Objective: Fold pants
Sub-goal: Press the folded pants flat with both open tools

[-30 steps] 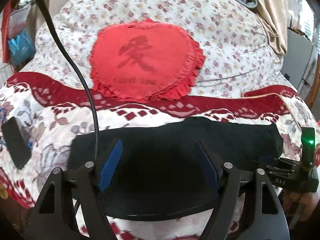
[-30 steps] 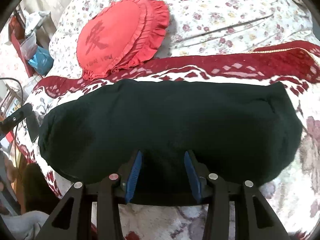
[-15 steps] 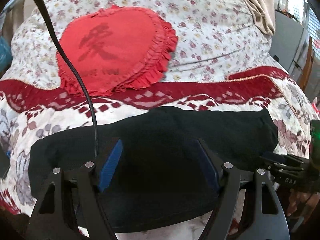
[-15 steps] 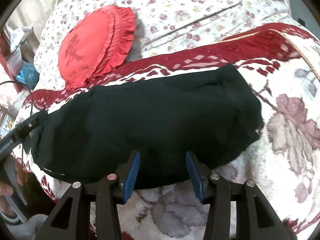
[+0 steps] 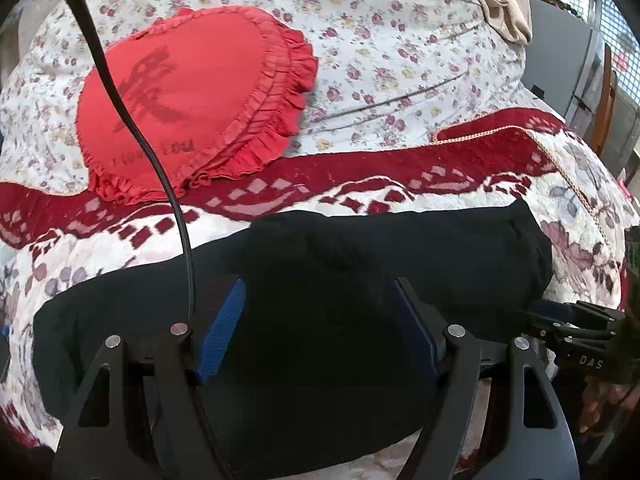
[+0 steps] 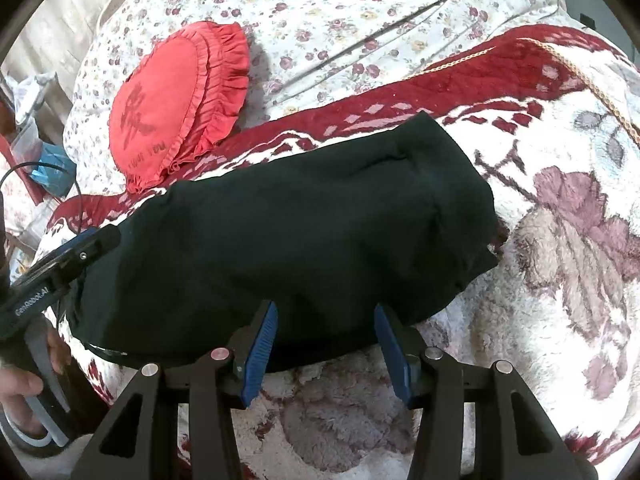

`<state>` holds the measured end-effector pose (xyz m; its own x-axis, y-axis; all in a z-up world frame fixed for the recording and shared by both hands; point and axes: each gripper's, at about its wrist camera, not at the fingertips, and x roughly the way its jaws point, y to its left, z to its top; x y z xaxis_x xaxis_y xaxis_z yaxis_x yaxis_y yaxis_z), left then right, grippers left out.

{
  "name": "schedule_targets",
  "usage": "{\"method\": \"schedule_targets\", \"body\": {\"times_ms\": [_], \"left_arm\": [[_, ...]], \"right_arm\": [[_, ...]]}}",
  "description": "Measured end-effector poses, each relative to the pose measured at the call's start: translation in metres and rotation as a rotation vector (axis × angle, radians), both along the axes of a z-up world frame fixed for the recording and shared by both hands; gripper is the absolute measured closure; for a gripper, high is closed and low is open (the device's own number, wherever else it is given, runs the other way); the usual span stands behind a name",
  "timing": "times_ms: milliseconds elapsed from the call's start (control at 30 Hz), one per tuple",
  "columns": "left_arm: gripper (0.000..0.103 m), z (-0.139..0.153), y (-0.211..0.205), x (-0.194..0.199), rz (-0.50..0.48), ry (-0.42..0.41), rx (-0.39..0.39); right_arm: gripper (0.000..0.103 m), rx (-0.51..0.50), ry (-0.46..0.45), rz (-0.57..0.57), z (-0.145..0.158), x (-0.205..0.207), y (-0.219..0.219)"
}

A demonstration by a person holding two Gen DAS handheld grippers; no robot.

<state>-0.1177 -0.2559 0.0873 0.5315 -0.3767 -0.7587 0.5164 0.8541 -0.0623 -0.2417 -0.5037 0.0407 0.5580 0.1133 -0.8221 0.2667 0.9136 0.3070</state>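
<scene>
the black pants point(image 6: 288, 232) lie on the flowery blanket point(image 6: 568, 320), already folded into a long flat bundle, just below the red heart pillow point(image 6: 168, 108). the long way of the bundle runs side to side across both views, w/ one short end toward the left gripper point(image 5: 316, 322) and the other short end at the right, away from the pillow. in the left wrist view the left gripper sits right over the pants, so the cloth fills the space between its blue pads point(image 5: 224, 326). it's wide open and not squeezing anything; can't tell if the pads touch the cloth. in the right wrist view the right gripper point(image 6: 326, 338) is at the near long edge of the pants, the side away from the pillow, abt in the middle of the bundle. its jaws have just been opening, and the pads point(image 6: 260, 354) stand apart w/ the edge of the cloth between their tips but not pinched, so it's let go. both hands are close to the pants, and the left one looks further over them. i think the next fold turns on the long way of the bundle: one short end needs to go over to the other, so each gripper would need to get hold of an end first. a black cable point(image 5: 132, 120) hangs across the left view over the pillow, and it could get in the way.
</scene>
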Motion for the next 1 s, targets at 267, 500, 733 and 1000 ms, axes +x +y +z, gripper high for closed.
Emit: {"method": "schedule_targets", "body": {"times_ms": [267, 500, 733, 1000], "left_arm": [[0.029, -0.006, -0.021, 0.01, -0.036, 0.028, -0.008], [0.028, -0.006, -0.048, 0.016, -0.1, 0.049, -0.018], [0.024, -0.011, -0.085, 0.028, -0.181, 0.128, -0.047], [0.024, -0.02, -0.112, 0.031, -0.231, 0.139, -0.013]], "right_arm": [[0.053, -0.009, -0.012, -0.008, 0.008, -0.007, -0.008], [0.051, 0.024, -0.004, -0.062, 0.007, -0.024, -0.024], [0.042, 0.081, 0.023, -0.106, -0.009, -0.029, -0.038], [0.041, 0.091, 0.017, -0.11, -0.011, -0.024, -0.041]]}}
